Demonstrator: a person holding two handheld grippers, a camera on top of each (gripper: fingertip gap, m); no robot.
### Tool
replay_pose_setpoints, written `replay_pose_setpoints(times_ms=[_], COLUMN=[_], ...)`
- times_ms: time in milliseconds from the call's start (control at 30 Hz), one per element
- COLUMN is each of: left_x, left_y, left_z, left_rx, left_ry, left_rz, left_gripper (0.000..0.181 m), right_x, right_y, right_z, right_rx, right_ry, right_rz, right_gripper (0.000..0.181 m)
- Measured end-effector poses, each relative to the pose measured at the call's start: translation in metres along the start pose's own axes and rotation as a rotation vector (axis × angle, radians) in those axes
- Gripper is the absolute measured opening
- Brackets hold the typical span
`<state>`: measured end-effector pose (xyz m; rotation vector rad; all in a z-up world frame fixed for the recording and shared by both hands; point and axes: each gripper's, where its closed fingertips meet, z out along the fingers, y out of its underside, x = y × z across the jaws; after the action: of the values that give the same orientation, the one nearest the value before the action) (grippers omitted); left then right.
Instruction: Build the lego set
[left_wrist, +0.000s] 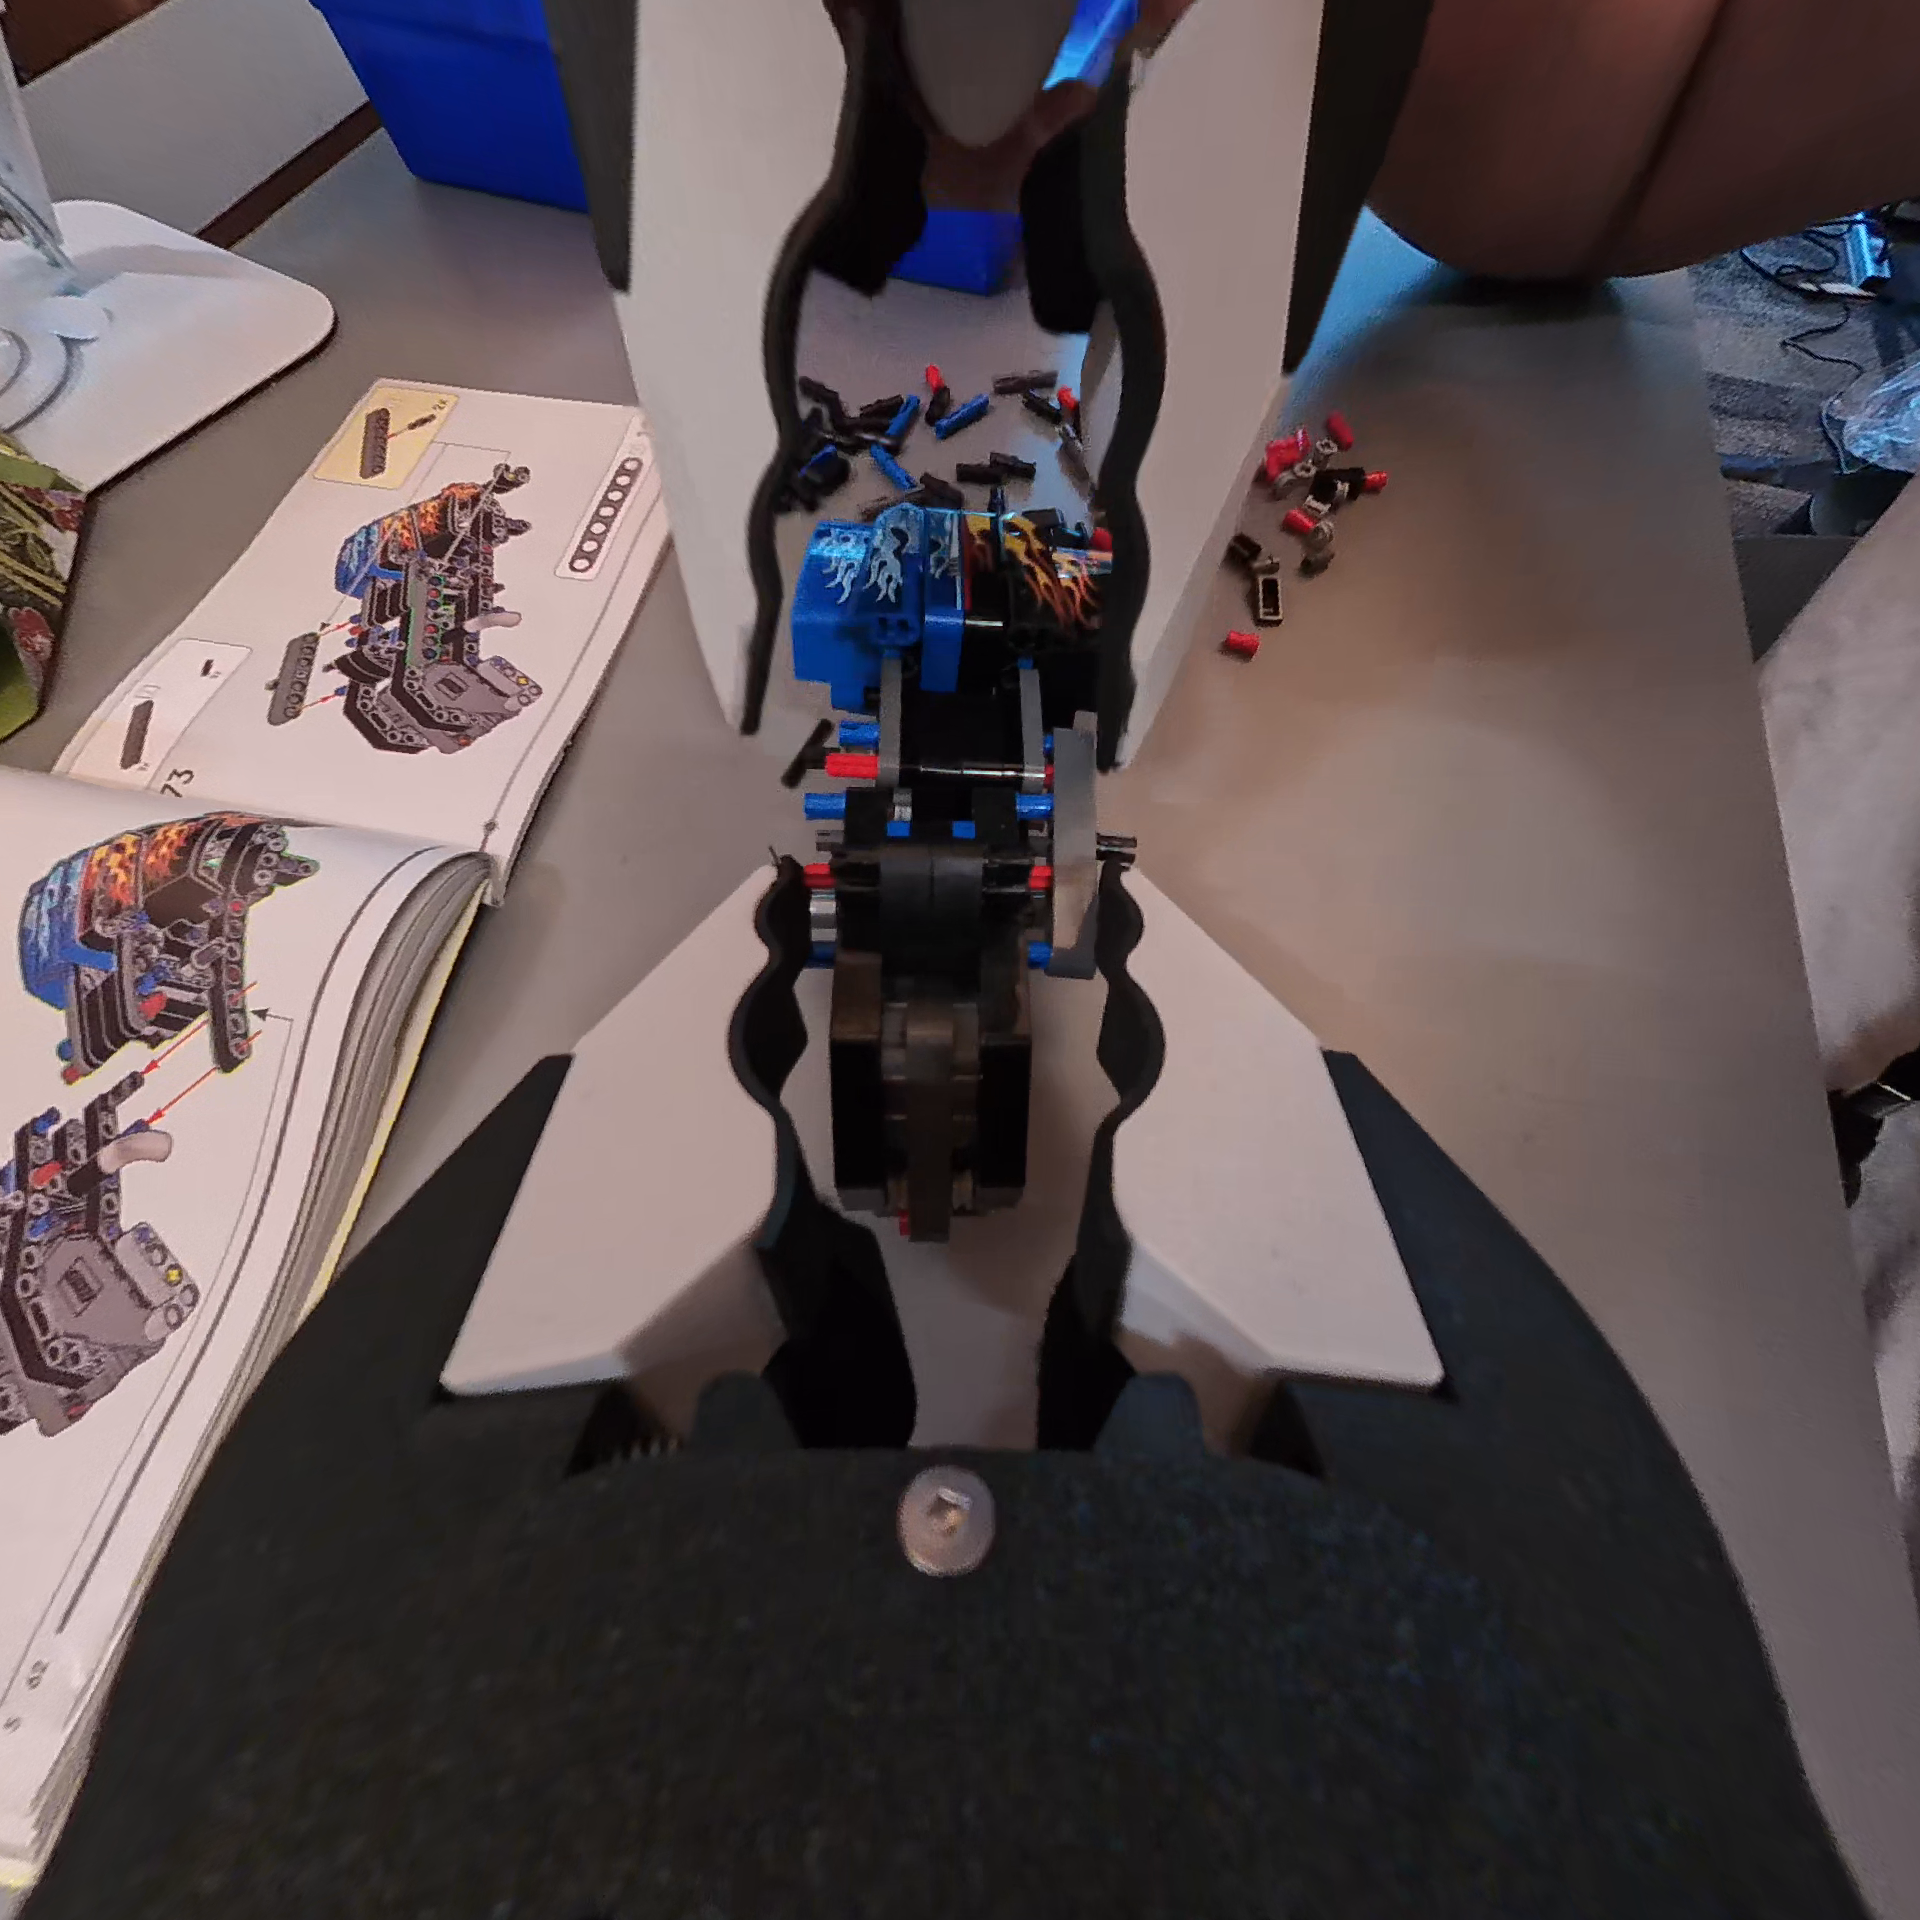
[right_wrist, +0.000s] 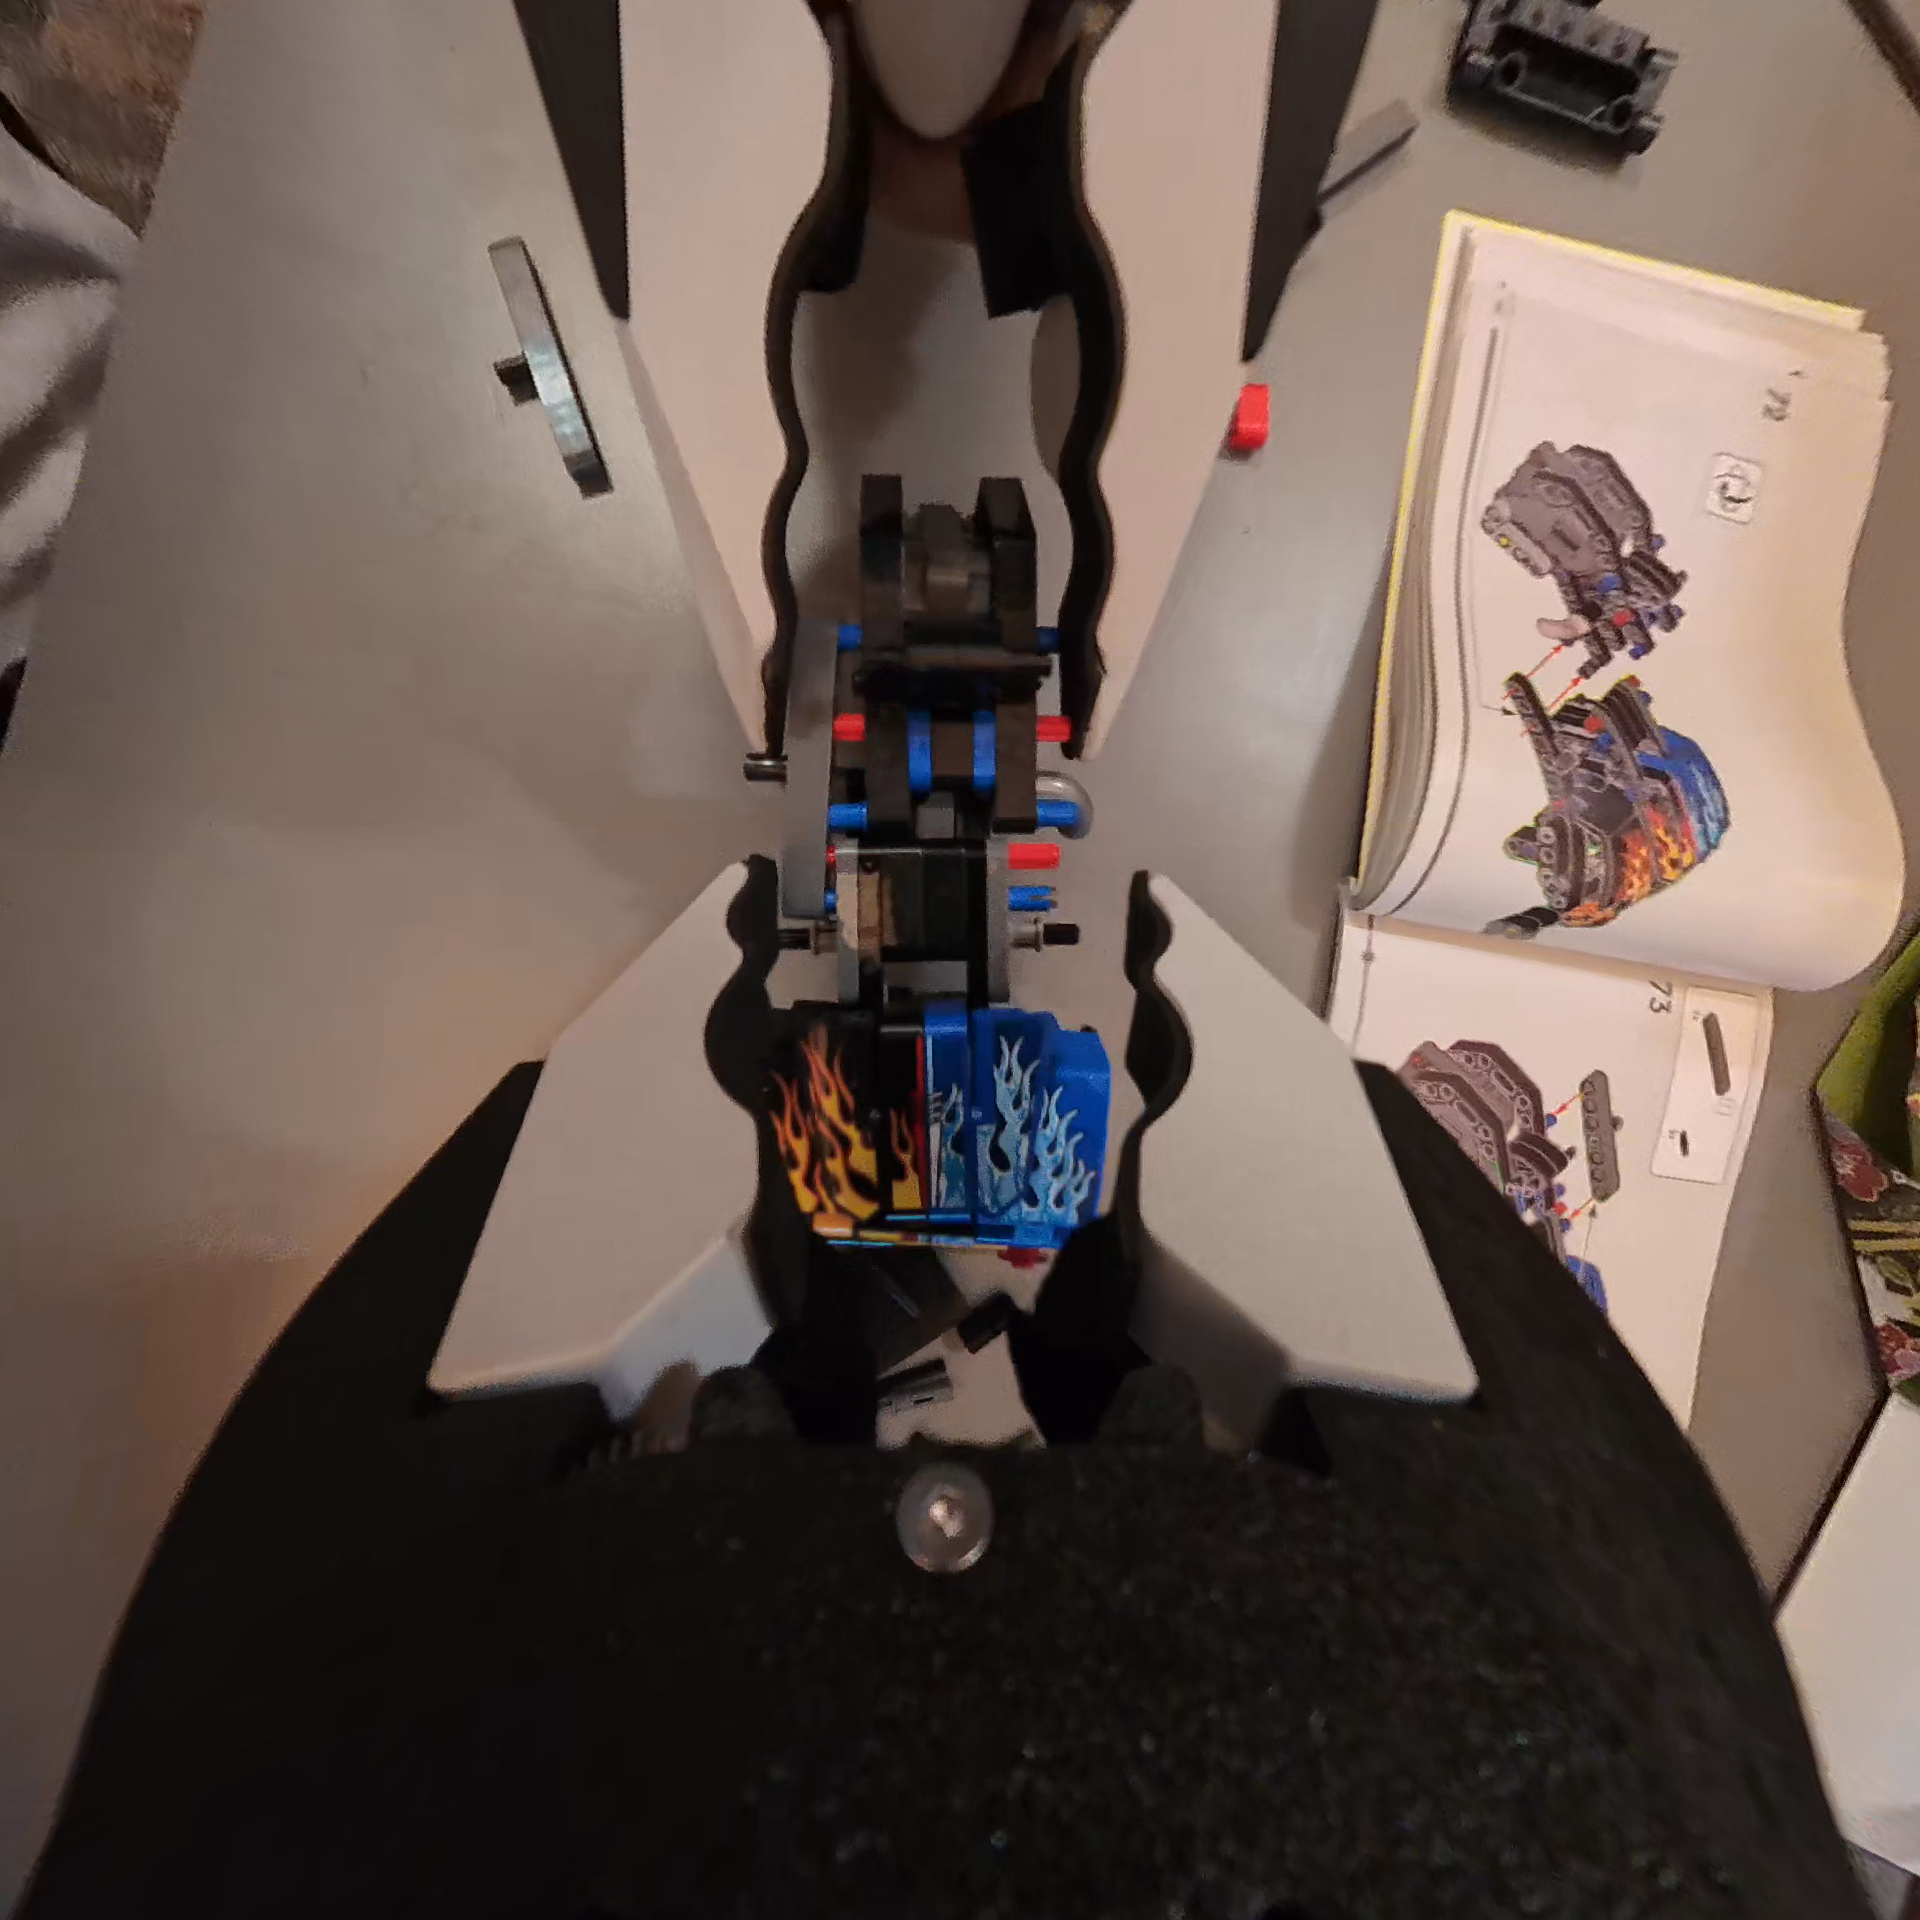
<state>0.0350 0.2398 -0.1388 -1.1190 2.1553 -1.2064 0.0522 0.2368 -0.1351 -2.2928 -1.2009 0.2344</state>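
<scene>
The Lego model (left_wrist: 935, 790) is a partly built vehicle with a black body, blue and red pins, and a blue and black end with flame stickers. It hangs between both grippers above the grey table (left_wrist: 1455, 831). My left gripper (left_wrist: 940, 883) is shut on the black end. My right gripper (left_wrist: 935, 727) comes from the opposite side and is shut on the flame end. In the right wrist view, the right gripper (right_wrist: 945, 878) holds the flame panels (right_wrist: 935, 1122), and the left gripper (right_wrist: 925, 727) holds the far end. A grey beam (left_wrist: 1075, 831) sits on one side of the model.
An open instruction booklet (left_wrist: 343, 623) lies left of the model and also shows in the right wrist view (right_wrist: 1610, 727). Loose black and blue pins (left_wrist: 914, 426) and red and black pieces (left_wrist: 1299, 499) lie beyond. A grey beam (right_wrist: 551, 364), red piece (right_wrist: 1247, 416), black subassembly (right_wrist: 1558, 62) and blue bin (left_wrist: 468, 94) are nearby. Both grippers' tips are close together, under 4 cm apart.
</scene>
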Motion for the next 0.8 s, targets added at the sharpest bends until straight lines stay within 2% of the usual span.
replay_pose_setpoints(times_ms=[67, 133, 300, 600, 800], left_x=[-0.003, -0.006, -0.004, -0.004, -0.001], left_y=[-0.001, -0.002, 0.012, 0.009, 0.009], left_z=[-0.002, -0.002, 0.006, 0.009, 0.009], left_rx=[-0.005, -0.024, -0.127, -0.067, -0.047], left_ry=[-0.012, -0.017, 0.022, -0.007, -0.007], left_rz=[0.009, 0.025, 0.033, 0.003, 0.000], left_gripper=[0.057, 0.061, 0.059, 0.059, 0.058], right_x=[-0.001, -0.005, -0.006, -0.008, -0.009], right_y=[0.002, 0.009, 0.010, 0.011, 0.011], right_z=[0.002, 0.010, 0.015, 0.014, 0.014], right_rx=[-0.007, -0.056, -0.079, -0.067, -0.075], right_ry=[-0.022, -0.042, -0.042, -0.085, -0.056], right_rz=[0.029, 0.036, 0.028, 0.042, 0.000], right_gripper=[0.066, 0.059, 0.054, 0.050, 0.052])
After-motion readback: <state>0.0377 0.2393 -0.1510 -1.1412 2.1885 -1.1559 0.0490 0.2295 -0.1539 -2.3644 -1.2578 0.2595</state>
